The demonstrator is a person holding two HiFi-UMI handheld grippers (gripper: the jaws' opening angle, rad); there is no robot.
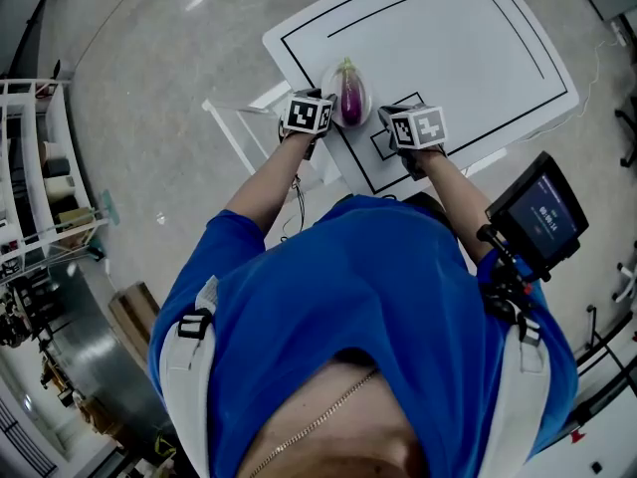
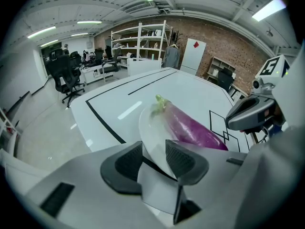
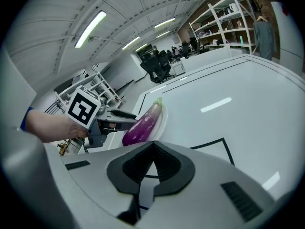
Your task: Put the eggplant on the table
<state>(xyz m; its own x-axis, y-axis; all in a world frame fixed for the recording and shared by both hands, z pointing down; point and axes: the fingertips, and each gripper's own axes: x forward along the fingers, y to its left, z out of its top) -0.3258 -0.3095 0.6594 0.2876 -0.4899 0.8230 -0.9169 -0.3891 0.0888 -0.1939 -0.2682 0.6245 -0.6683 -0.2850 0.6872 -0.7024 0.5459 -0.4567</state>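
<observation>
Glossy purple eggplant (image 1: pixel 350 98), green stem, lies on white plate (image 2: pixel 150 130) on table (image 1: pixel 448 38). L gripper (image 2: pixel 155 152): jaws apart, plate rim btwn them, eggplant at 1 o'clock. R gripper (image 3: pixel 153 149): jaws together, empty, eggplant at 11 o'clock.

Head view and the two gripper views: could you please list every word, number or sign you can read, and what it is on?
No text reads clearly.
Screen by the person's right hip: lit characters, too blurred to read.
Marker cubes: black-and-white square patterns, no letters.
White cabinet: a red diamond sign, no lettering visible.
</observation>
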